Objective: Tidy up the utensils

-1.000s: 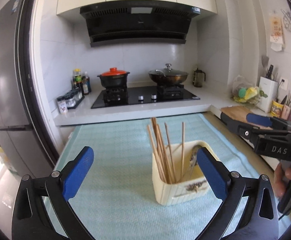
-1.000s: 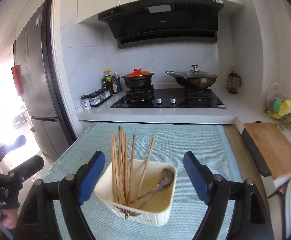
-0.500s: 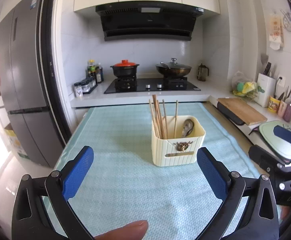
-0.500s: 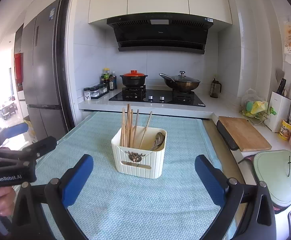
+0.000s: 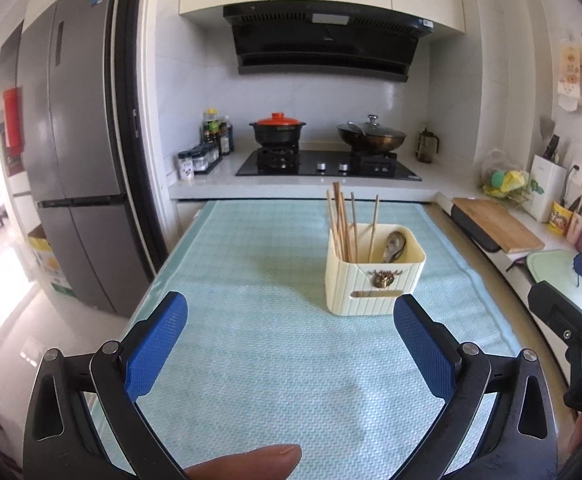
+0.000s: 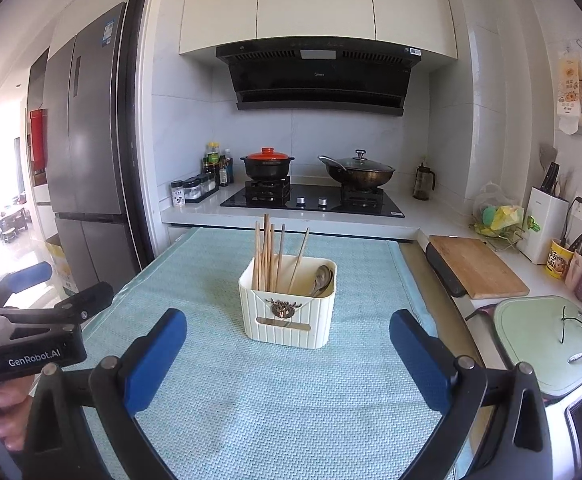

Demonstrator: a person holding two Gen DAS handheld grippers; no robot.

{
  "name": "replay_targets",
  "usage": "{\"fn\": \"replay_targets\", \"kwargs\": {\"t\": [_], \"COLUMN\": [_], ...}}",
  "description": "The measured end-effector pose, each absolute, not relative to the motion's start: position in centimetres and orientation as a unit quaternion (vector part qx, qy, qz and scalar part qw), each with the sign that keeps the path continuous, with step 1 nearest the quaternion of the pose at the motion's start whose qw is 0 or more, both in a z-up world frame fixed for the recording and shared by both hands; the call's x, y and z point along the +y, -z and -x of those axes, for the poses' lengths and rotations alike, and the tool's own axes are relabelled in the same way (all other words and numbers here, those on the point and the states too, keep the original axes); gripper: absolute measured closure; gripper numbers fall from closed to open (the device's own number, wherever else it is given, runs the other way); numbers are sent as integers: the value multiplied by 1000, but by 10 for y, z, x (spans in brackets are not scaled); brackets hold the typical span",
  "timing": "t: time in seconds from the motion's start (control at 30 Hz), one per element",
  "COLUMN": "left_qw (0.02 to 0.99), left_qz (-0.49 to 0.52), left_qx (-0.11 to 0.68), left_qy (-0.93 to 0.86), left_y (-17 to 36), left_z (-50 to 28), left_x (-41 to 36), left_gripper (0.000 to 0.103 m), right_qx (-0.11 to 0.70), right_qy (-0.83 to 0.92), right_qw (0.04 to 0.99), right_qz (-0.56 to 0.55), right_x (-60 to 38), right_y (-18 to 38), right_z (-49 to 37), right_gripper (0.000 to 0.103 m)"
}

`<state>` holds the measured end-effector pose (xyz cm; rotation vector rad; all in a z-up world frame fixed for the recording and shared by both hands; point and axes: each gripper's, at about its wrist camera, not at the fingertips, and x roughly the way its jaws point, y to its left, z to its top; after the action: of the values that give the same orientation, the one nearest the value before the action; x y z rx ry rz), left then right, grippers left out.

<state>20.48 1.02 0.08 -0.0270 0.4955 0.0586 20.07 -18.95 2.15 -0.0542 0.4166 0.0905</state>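
1. Cream utensil holder (image 6: 287,308): upright on the light-blue woven mat (image 6: 271,400), holding wooden chopsticks (image 6: 269,254) and metal spoons (image 6: 322,278).
2. Right gripper (image 6: 287,356): jaws just opened, spread wide, nothing between them, short of the holder.
3. Left gripper (image 5: 287,344): jaws spread, empty, near the holder.

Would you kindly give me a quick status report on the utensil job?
Left hand-held gripper and right hand-held gripper open, empty, short of the holder. Chopsticks and spoons inside it. Cloth between is bare.
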Motion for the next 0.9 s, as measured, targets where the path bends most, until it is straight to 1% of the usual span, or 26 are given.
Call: {"fn": "replay_targets", "kwargs": {"t": [0.27,0.9], "left_qw": [968,967], "left_qz": [9,-3], "left_qx": [249,253], "left_qy": [-31,-31], "left_y": [1,0], "left_z": [-202,-201], "left_x": [9,3], "left_gripper": [0,0], "right_qx": [198,203], "right_qy": [-51,-56], "right_qw": [978,977], "right_qz": [30,27], "right_x": [-183,-184], "right_y": [-29,-27], "right_z": [-190,-185], "right_gripper": [0,0]}}
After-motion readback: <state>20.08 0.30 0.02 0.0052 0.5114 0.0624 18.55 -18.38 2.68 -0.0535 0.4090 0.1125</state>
